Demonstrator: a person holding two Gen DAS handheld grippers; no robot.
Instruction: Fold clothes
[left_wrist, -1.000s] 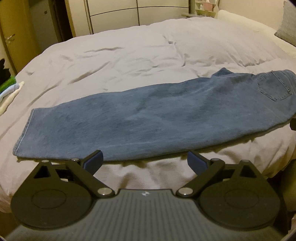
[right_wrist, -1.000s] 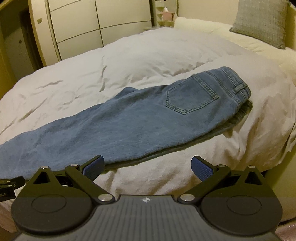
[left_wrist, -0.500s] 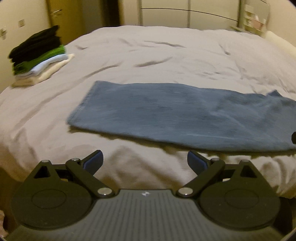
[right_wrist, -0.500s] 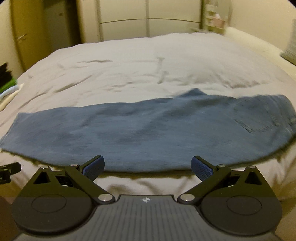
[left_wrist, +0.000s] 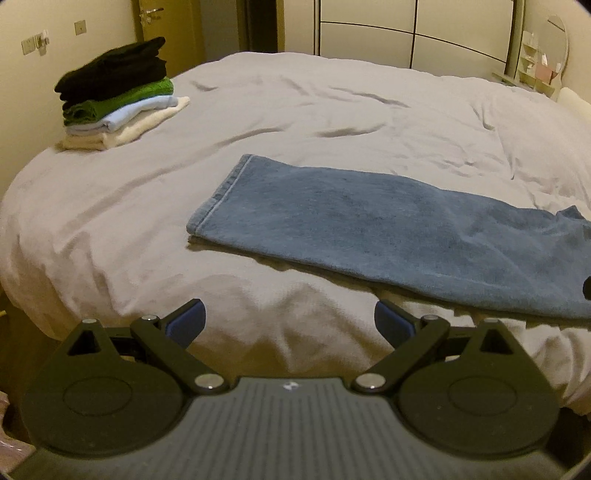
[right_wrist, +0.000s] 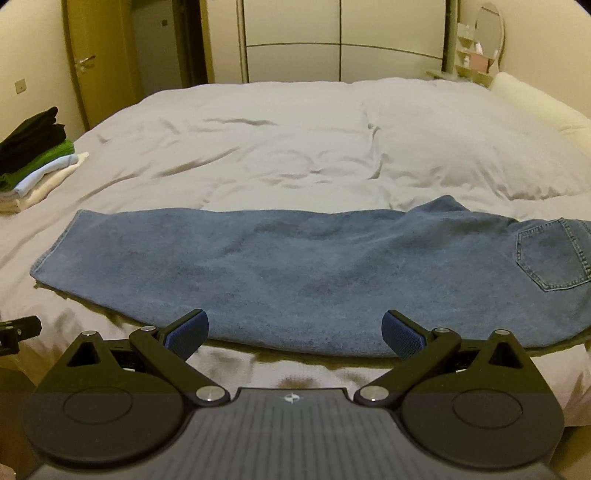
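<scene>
Jeans (right_wrist: 295, 269) lie halved lengthwise on the bed (right_wrist: 295, 140); both the left gripper (left_wrist: 288, 321) and right gripper (right_wrist: 293, 328) hover wide-fingered and empty, and would best pinch both hem (left_wrist: 218, 195) layers together.

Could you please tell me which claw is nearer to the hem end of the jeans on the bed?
Left. The left claw hangs open just short of the jeans' hem end. The right claw hangs open at mid-leg, with the hem off to its left.
</scene>
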